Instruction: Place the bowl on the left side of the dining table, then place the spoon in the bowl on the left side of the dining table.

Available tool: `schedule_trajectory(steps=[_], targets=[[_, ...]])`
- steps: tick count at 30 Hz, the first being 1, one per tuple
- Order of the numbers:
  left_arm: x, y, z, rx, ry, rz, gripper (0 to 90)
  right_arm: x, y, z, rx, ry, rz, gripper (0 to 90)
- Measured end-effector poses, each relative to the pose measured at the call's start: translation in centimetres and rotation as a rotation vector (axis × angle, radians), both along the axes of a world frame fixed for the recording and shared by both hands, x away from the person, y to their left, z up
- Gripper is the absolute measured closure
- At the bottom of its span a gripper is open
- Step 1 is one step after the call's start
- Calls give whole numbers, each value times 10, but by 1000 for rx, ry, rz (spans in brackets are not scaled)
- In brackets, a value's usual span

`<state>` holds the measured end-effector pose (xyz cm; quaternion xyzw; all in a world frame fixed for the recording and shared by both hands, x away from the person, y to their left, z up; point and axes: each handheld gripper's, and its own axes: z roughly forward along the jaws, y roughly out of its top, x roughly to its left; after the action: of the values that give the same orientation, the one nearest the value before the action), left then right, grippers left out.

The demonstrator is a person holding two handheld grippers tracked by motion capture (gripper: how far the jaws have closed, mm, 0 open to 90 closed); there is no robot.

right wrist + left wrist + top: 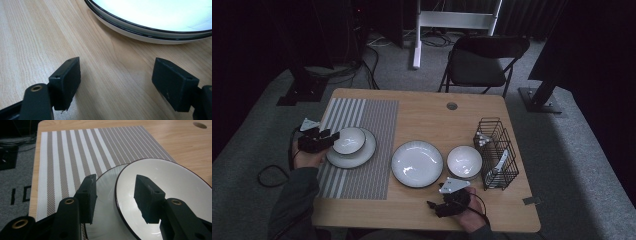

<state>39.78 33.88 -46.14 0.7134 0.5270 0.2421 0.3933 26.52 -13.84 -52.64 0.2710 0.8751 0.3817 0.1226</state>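
High view shows the person's left hand (304,157) at the table's left edge, forearm coming up from the bottom left, holding the left gripper (332,137) level and pointed right at a small bowl (349,140); the bowl sits inside a larger plate (362,154) on the striped placemat (367,120); left gripper view has the two black jaws standing well apart, one outside the bowl's (175,185) dark rim over the plate (107,202), the other over the bowl's inside, so the rim lies between them with neither pad pressing on it; nothing is held. On the same high view the right hand (469,212) rests near the table's front edge, below a second small bowl (464,161) and beside a wide plate (417,163), its right gripper (434,206) pointing left; right gripper view shows those jaws spread wide just above bare wood (37,37), gripping nothing, with a plate's rim (140,27) ahead; a wire basket (497,152) stands at the right.
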Motion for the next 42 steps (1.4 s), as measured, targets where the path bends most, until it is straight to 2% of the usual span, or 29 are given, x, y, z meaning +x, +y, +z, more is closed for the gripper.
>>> schedule_trajectory(steps=[10,14,19,28,42], targets=[[-5,0,2,18,-46,20,531,1,0,0,0,-3,7,235],[-6,-1,4,27,-50,18,538,1,0,0,-1,-2,8,235],[-8,-3,6,11,-42,16,546,0,1,0,1,0,1,235],[-14,-7,12,12,-47,0,537,0,1,0,2,0,-6,235],[-26,-14,27,0,-91,-32,528,0,0,3,5,8,-37,267]])
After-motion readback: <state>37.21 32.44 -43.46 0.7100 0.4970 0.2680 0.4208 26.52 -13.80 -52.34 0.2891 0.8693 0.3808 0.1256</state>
